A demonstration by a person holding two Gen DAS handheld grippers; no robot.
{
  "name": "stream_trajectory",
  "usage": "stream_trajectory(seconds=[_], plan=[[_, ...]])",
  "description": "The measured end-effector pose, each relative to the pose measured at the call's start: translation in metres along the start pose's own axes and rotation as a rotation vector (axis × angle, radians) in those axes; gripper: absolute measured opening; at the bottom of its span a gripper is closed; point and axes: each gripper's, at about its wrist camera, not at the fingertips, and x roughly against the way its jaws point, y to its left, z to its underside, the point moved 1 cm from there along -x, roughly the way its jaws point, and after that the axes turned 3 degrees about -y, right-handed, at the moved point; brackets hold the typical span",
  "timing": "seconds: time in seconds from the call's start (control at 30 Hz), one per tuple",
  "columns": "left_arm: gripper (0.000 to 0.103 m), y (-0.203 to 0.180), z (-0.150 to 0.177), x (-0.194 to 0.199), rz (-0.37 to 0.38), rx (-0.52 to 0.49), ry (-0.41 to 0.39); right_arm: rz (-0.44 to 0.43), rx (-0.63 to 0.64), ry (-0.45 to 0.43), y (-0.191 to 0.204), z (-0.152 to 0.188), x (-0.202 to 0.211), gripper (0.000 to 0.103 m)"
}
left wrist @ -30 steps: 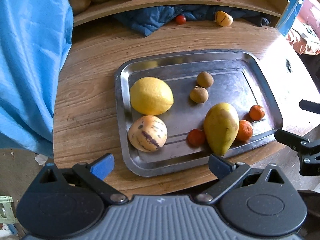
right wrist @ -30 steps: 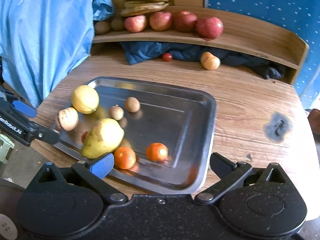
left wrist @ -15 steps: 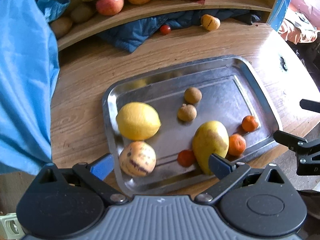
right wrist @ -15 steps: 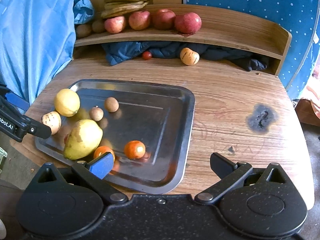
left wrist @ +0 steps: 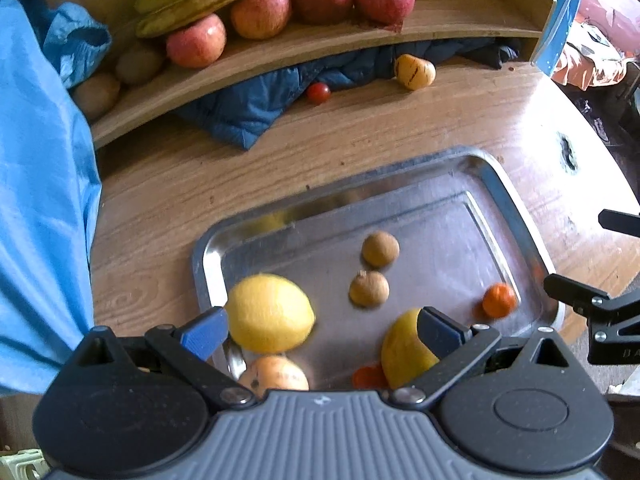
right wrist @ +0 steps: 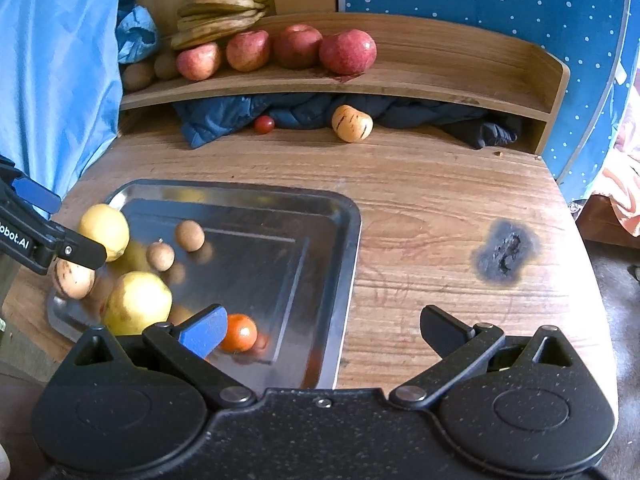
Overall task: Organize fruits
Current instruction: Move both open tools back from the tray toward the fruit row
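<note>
A steel tray (left wrist: 516, 216) (right wrist: 344, 264) lies on the round wooden table. In it are a lemon (left wrist: 269, 312) (right wrist: 105, 231), a striped melon (left wrist: 276, 374) (right wrist: 73, 278), a yellow-green mango (left wrist: 406, 350) (right wrist: 138, 303), two brown longans (left wrist: 380, 249) (left wrist: 369, 289) and small oranges (left wrist: 499, 300) (right wrist: 239, 332). My left gripper (left wrist: 320, 332) is open and empty above the tray's near end, over the lemon and mango. My right gripper (right wrist: 320, 330) is open and empty over the tray's near right corner.
A curved wooden shelf (right wrist: 440, 72) at the back holds apples (right wrist: 347, 51), bananas (right wrist: 222, 8) and kiwis (right wrist: 138, 74). Under it lie a dark blue cloth (right wrist: 224, 116), a cherry tomato (right wrist: 264, 125) and another striped melon (right wrist: 352, 123). Blue fabric (left wrist: 40, 200) hangs at left. A burn mark (right wrist: 504, 254) is on the table.
Both grippers have moved forward toward the shelf; the tray and its fruit sit lower and nearer in both views. Both stay open and empty.
</note>
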Motion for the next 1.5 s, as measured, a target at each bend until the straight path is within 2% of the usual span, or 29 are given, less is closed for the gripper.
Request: stream_trajectory(seconds=[0.83,1.23,1.5], plan=[[0.102,0.019,-0.06,-0.047,0.048,0.021,-0.008,0.052,-0.027,0.022,-0.002,-0.041,-0.041,0.102],[0.102,0.02,-0.108,-0.079,0.098,0.076,-0.071,0.075,-0.015,-0.006,-0.002,-0.075,-0.067,0.102],[0.102,0.023,-0.136,-0.106,0.176,0.143,-0.128,0.105,0.004,-0.02,-0.003,-0.098,-0.096,0.102]])
